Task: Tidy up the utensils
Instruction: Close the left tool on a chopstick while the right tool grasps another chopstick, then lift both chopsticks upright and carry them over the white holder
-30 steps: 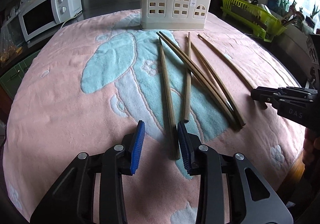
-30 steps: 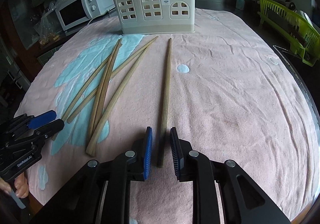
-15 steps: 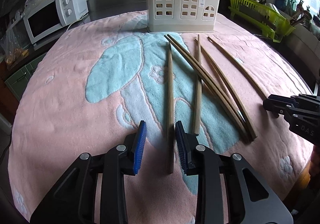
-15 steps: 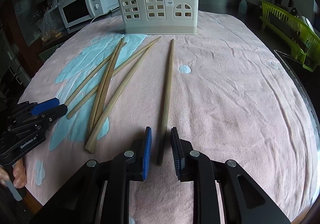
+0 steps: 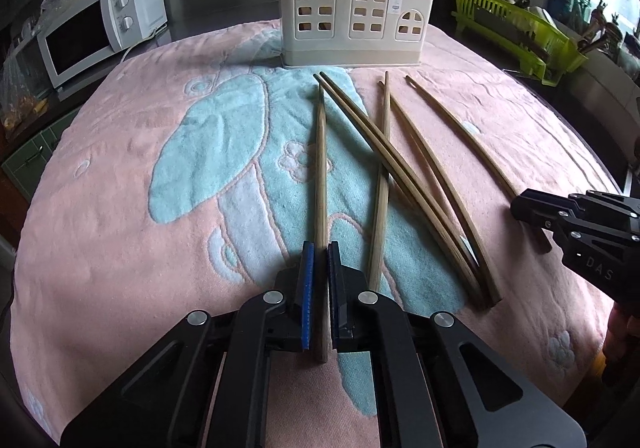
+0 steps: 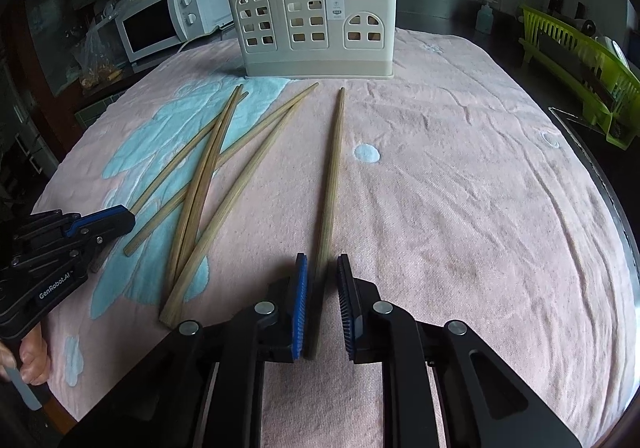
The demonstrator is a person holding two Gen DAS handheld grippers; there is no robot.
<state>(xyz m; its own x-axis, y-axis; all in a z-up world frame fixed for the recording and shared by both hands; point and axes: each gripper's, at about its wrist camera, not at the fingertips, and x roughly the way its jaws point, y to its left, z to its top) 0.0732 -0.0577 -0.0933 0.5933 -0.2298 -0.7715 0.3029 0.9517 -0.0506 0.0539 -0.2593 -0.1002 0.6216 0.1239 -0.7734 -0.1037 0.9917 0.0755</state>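
Left tongs (image 5: pixel 319 252) clamped on chopstick (image 5: pixel 320 167) on pink towel (image 5: pixel 120 175); holder (image 5: pixel 352 15) behind.

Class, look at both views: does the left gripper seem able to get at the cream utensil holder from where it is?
Probably yes. The left gripper is shut on a chopstick, and only towel lies between it and the utensil holder.

Home kitchen: microwave (image 5: pixel 100 27), green dish rack (image 5: pixel 520 31), tiled wall w/ taps.
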